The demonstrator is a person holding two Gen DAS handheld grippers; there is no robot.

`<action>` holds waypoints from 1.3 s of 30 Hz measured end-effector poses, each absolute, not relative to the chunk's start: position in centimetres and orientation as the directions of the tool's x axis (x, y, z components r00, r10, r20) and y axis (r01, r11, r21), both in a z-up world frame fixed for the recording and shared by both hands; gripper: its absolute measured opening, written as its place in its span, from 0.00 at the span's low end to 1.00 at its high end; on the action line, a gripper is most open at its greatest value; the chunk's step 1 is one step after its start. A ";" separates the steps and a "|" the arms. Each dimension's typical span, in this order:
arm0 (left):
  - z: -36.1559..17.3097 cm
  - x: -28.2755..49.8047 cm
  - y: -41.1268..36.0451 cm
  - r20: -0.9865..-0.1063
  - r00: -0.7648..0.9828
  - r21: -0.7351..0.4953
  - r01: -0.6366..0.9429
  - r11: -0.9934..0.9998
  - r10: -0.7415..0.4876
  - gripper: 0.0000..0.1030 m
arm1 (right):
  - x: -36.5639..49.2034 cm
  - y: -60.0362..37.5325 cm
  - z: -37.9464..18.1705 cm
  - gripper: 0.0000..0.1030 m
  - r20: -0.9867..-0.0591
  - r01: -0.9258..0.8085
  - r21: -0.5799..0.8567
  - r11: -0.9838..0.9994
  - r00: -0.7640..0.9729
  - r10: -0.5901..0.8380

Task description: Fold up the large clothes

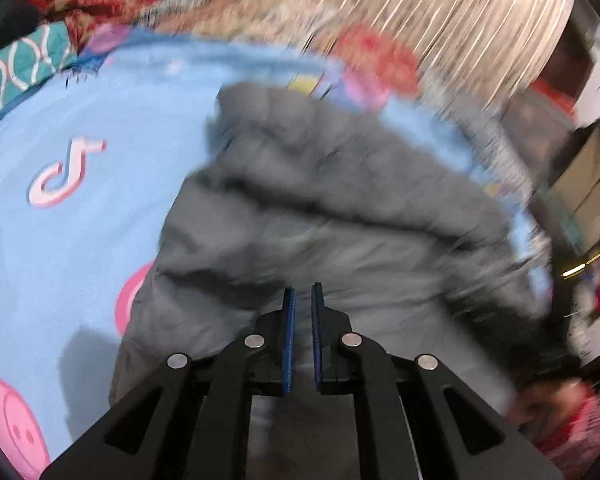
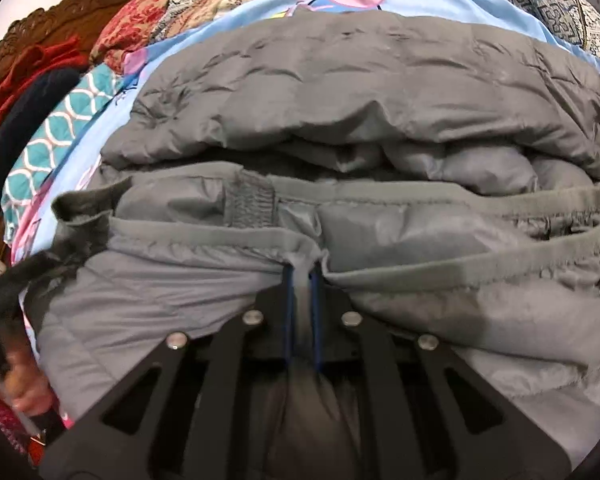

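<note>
From my left wrist, everything smears with blur. My left gripper [image 1: 303, 292] shows its blue pads drawn to a narrow slit with nothing between them, hanging over the grey puffer jacket [image 1: 320, 208]. The jacket lies bunched on the light blue cartoon bedsheet [image 1: 100, 208], right of the sheet's middle, with patterned quilts [image 1: 148, 12] heaped at the far side.

Over to my right wrist, and it's much sharper. My right gripper [image 2: 302, 274] is clamped on a pinch of the jacket's near edge, just below the elastic hem band [image 2: 440, 272]; fabric puckers up between my pads. The jacket fills the view, its far half already doubled into a thick roll. A hand [image 2: 24, 384] shows at the near left.

I judge I'm mid-fold: the right has its hold, the left is free. Next, I reckon, the left needs its own pinch along this near edge, so both can carry it over evenly.
</note>
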State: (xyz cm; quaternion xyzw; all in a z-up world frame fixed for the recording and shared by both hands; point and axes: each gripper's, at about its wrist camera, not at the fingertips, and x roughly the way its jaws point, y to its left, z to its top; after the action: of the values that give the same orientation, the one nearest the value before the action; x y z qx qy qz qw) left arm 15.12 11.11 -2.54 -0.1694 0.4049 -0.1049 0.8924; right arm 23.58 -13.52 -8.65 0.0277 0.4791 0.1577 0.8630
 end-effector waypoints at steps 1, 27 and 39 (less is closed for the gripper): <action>-1.8 14.9 10.5 -0.673 0.658 -0.391 0.072 0.918 -0.338 0.19 | 23.5 -13.6 -8.7 0.05 -0.816 -0.246 0.204 0.948 0.492 0.304; -7.9 17.3 5.5 -0.758 0.514 -0.328 0.231 0.916 -0.402 0.19 | 18.4 -32.3 -9.3 0.01 -0.690 0.055 0.528 0.847 0.609 0.391; -1.1 17.8 11.0 -0.686 0.602 -0.407 0.146 0.902 -0.408 0.19 | 17.7 -31.5 1.3 0.14 -0.721 -0.089 0.359 0.929 0.606 0.337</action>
State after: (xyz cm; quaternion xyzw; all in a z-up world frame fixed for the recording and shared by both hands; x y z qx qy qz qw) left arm 17.75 11.05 -1.07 -0.1568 0.4174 -0.1570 0.8812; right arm 17.71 -31.51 1.25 0.1447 0.4272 0.1205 0.8843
